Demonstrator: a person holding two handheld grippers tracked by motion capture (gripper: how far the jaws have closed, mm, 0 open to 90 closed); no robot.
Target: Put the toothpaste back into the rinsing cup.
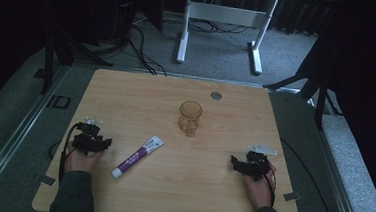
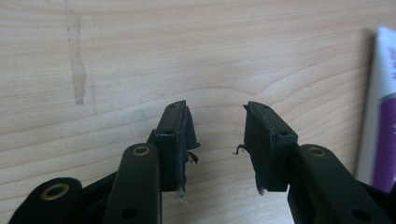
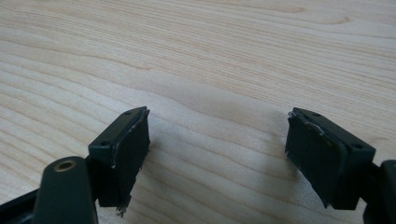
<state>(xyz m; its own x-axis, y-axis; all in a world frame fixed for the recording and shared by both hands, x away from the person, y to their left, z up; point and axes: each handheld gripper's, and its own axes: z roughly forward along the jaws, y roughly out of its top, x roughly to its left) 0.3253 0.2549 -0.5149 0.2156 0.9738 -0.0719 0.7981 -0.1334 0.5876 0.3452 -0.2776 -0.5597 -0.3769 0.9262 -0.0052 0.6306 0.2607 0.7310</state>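
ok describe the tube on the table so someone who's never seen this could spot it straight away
Start at the wooden table and find the clear glass standing near its middle. Nearer the person and to the left of the glass, beside the left tool, lies the tube, flat and slanted. It is the one white, purple-printed thing there; the glass is see-through and upright, the tools black.

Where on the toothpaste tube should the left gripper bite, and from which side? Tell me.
Grip the toothpaste tube across its flat middle, coming straight down from above. It lies flat on the table, slanted, cap end toward the person, so only its narrow width fits between the jaws; turn the open left gripper so the jaws straddle that width. It sits just beside that gripper.
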